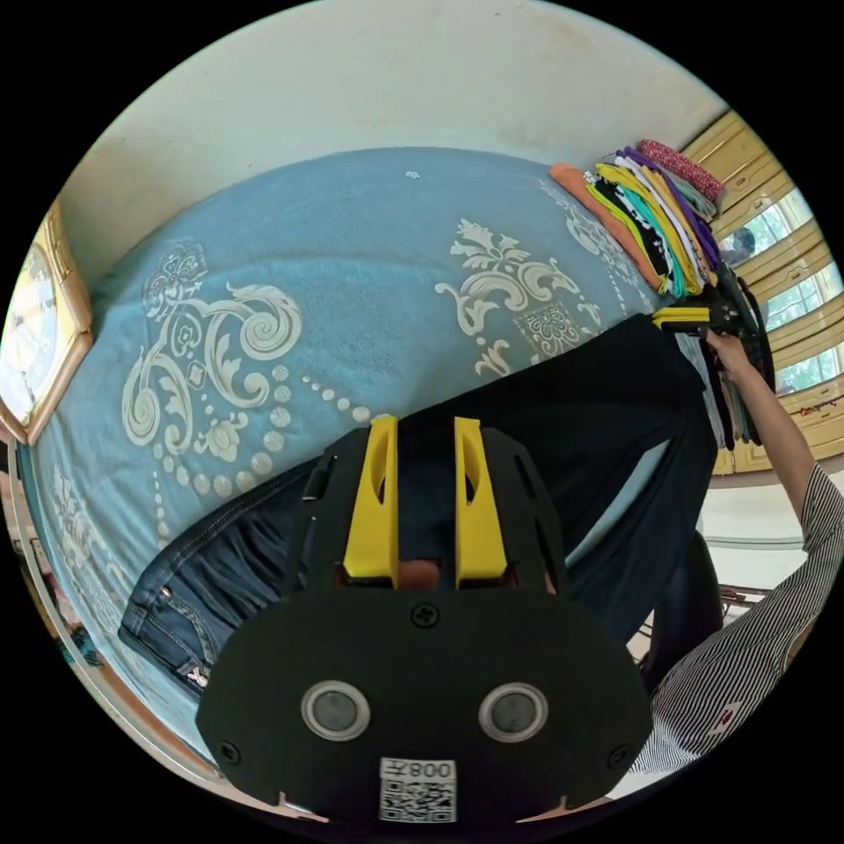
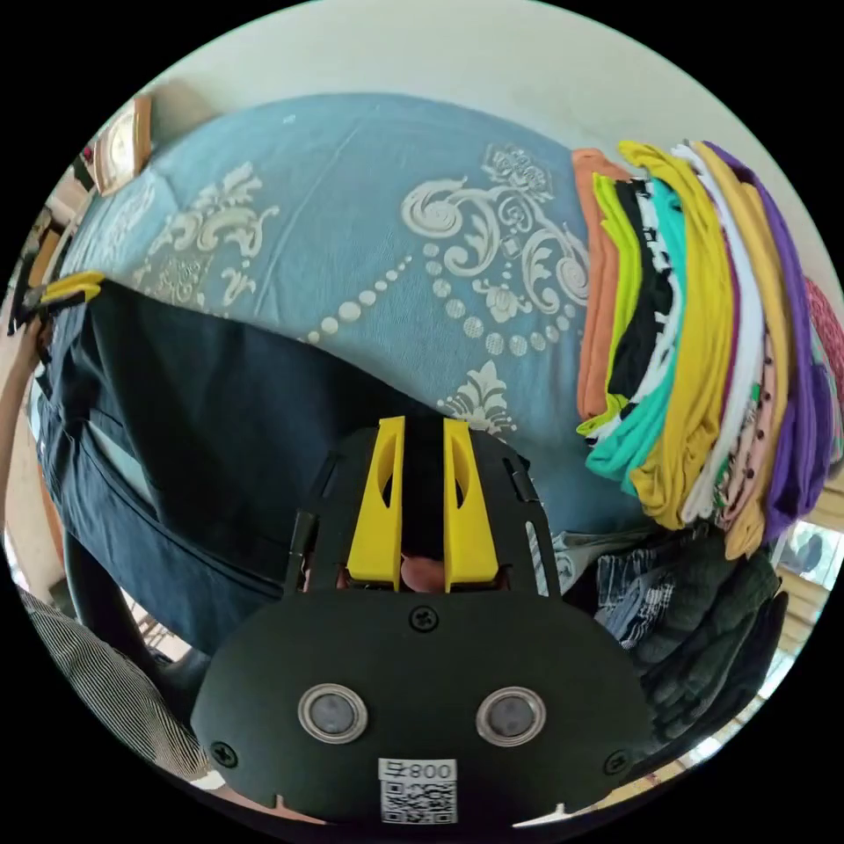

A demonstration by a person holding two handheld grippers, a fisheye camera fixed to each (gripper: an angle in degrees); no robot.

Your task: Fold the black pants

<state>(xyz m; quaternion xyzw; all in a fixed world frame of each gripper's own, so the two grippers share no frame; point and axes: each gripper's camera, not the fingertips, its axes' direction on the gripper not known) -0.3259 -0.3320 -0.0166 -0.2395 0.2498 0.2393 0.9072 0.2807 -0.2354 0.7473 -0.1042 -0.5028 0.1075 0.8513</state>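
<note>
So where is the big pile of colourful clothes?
The pile of folded clothes sits on the blue bedspread at the right of the right gripper view, just beyond the black pants.

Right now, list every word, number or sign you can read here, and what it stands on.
Left gripper's sticker: code square, tiny characters, unreadable.
Right gripper's sticker: likewise unreadable.
Clock face: numerals too blurred.
Nothing else bears text.
</note>
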